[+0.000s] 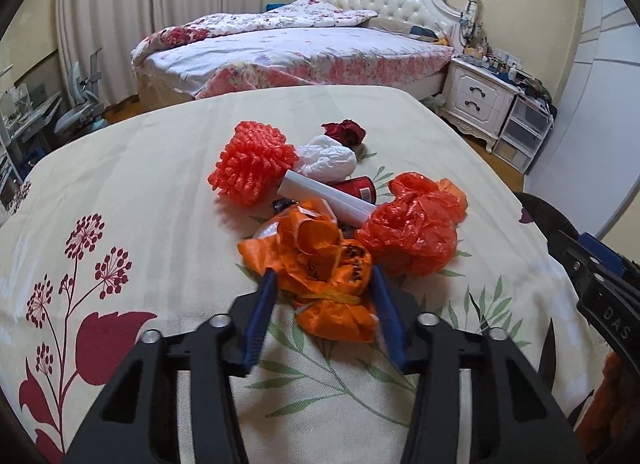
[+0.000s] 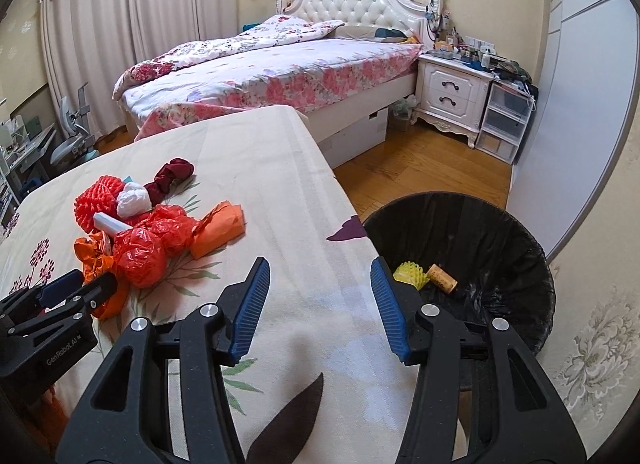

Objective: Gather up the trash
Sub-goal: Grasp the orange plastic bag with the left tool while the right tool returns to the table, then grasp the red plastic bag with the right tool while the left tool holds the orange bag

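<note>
A pile of trash lies on the floral tablecloth (image 1: 120, 199). My left gripper (image 1: 324, 280) is open, its blue fingers on either side of a crumpled orange plastic bag (image 1: 320, 260). Beside it lie a red plastic bag (image 1: 412, 223), a white tube (image 1: 328, 195), red foam netting (image 1: 252, 159), a white wad (image 1: 328, 157) and a dark red cloth flower (image 1: 344, 131). My right gripper (image 2: 318, 268) is open and empty above the table's right edge. The black-lined trash bin (image 2: 460, 232) holds yellow netting (image 2: 410, 274) and a cork (image 2: 442, 282).
An orange paper packet (image 2: 218, 229) lies at the pile's right side. A bed (image 2: 272, 71), white nightstand (image 2: 452, 95) and plastic drawers (image 2: 504, 123) stand behind on a wooden floor (image 2: 420, 167). A desk chair (image 2: 72, 135) is at far left.
</note>
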A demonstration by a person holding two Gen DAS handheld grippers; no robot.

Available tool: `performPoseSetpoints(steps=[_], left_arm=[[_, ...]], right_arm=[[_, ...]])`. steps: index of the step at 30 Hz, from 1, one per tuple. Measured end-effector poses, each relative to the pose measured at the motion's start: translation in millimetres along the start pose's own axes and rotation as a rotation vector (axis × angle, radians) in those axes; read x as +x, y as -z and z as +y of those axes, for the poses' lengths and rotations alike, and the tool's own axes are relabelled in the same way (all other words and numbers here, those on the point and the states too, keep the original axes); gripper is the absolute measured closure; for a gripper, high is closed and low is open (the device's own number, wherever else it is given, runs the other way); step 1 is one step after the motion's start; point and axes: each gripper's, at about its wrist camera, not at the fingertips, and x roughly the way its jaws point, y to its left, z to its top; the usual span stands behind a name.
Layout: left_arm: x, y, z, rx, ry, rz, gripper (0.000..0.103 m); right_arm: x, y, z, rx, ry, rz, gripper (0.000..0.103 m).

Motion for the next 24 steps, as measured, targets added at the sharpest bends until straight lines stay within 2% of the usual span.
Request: performPoseSetpoints(steps=[7, 11, 14, 18, 24], left_arm=[[-16, 3, 7, -0.011, 0.012, -0.017, 0.067], [-27, 3, 18, -0.016, -0.007, -0.044, 0.067], [-32, 4, 29, -0.031, -0.028, -0.056, 0.067], [-35, 5, 52, -0.078, -0.066, -0.066, 0.067], [-35, 4, 82, -0.135, -0.115, -0.072, 0.067]], right_arm=[[1, 0, 18, -0.031, -0.032, 0.005, 0.052], [1, -1, 32, -0.050, -0.061, 0.011, 0.051], [1, -3, 44, -0.058, -0.093, 0.011, 0.043], [1, -7, 65, -0.088, -0.123, 0.006, 0.042], [8, -12, 92, -0.101, -0.158, 0.012, 0.034]])
